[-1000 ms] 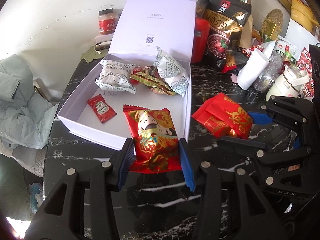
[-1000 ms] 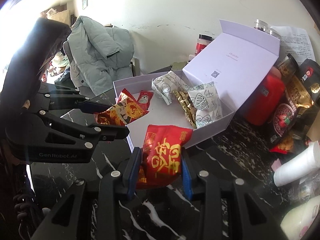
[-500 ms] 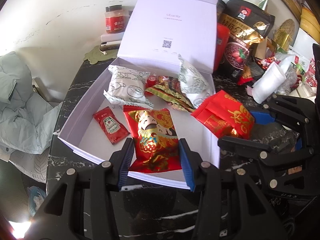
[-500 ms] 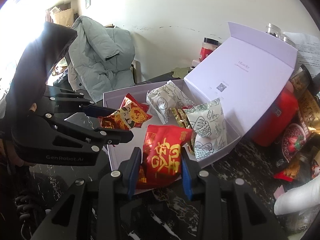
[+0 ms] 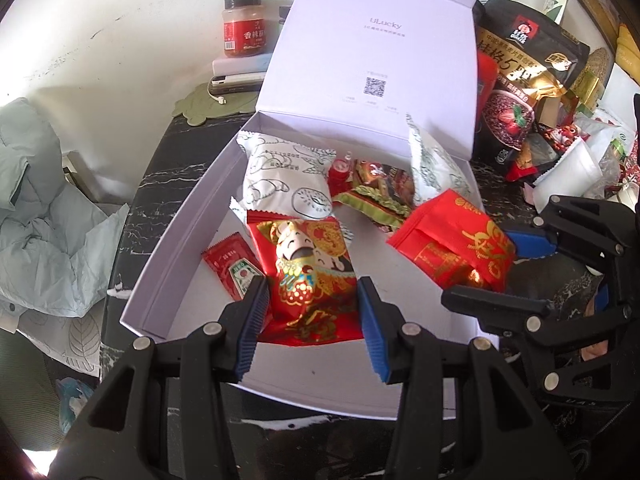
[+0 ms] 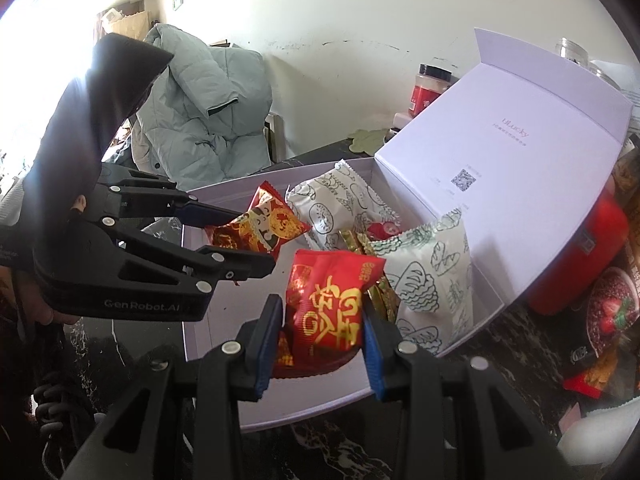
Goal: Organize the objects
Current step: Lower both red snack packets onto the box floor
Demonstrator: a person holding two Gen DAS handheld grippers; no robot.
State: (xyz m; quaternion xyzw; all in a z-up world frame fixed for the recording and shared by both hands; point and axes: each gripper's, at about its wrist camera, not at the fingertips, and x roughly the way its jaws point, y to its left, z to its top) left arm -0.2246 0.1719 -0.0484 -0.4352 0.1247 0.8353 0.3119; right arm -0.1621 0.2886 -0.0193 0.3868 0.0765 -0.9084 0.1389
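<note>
Here, left gripper (image 5: 312,316) and right gripper (image 6: 320,336) angled down over white box (image 5: 176,248), jaws clamping red packets.

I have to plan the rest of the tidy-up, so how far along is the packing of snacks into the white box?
Done: the white box already holds two white pastry packets, a ketchup sachet and gold-wrapped sweets.
In hand: the left gripper and right gripper each grip a red packet over the box.
Left: releasing both; the snack pile on the table beside the box.
</note>
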